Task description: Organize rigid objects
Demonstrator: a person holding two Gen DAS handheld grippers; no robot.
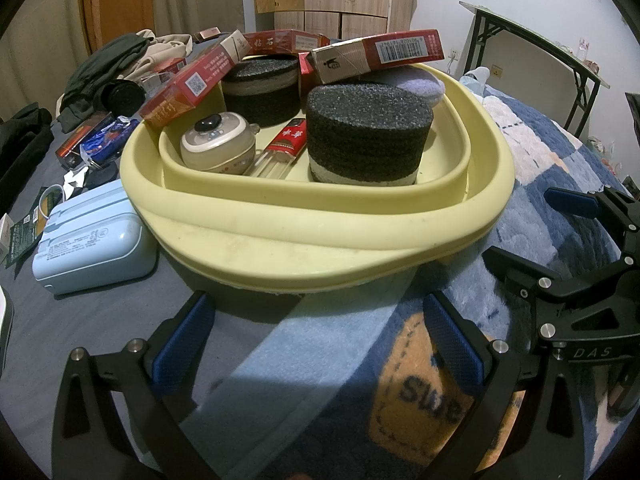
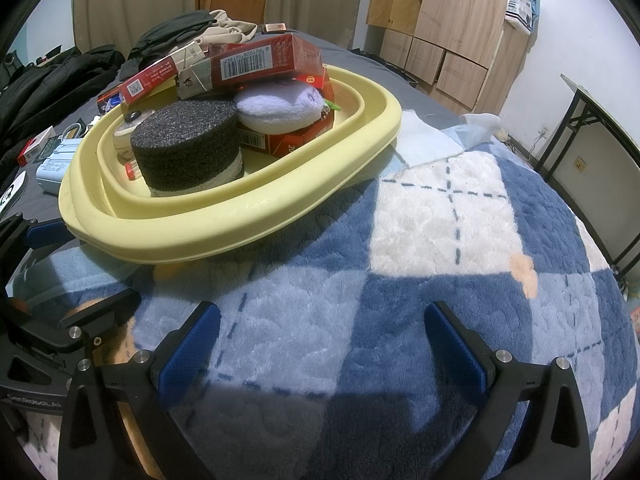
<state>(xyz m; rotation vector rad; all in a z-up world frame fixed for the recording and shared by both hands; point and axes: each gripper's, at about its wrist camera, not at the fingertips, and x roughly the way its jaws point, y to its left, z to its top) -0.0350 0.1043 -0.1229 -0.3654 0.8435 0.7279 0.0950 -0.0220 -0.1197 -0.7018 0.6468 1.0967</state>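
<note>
A pale yellow basin (image 1: 320, 236) (image 2: 248, 216) rests on the bed. Inside it stand two black foam cylinders (image 1: 368, 132) (image 2: 188, 144), a round cream gadget (image 1: 218, 146), a small red-capped clear box (image 1: 286, 142) and a fluffy lilac pad (image 2: 280, 108). Red cartons (image 1: 380, 56) (image 2: 256, 60) lean across its far rim. My left gripper (image 1: 318, 340) is open and empty just short of the basin's near wall. My right gripper (image 2: 320, 344) is open and empty over the plaid blanket, right of the basin; it also shows in the left wrist view (image 1: 532, 224).
A light blue case (image 1: 92, 248) lies left of the basin on the grey sheet, with small red boxes and wrappers (image 1: 96, 144) behind it. Dark clothes (image 1: 108, 72) are piled at the far left. A black-framed folding table (image 2: 600, 160) stands at the right; wooden cabinets (image 2: 452, 20) line the back.
</note>
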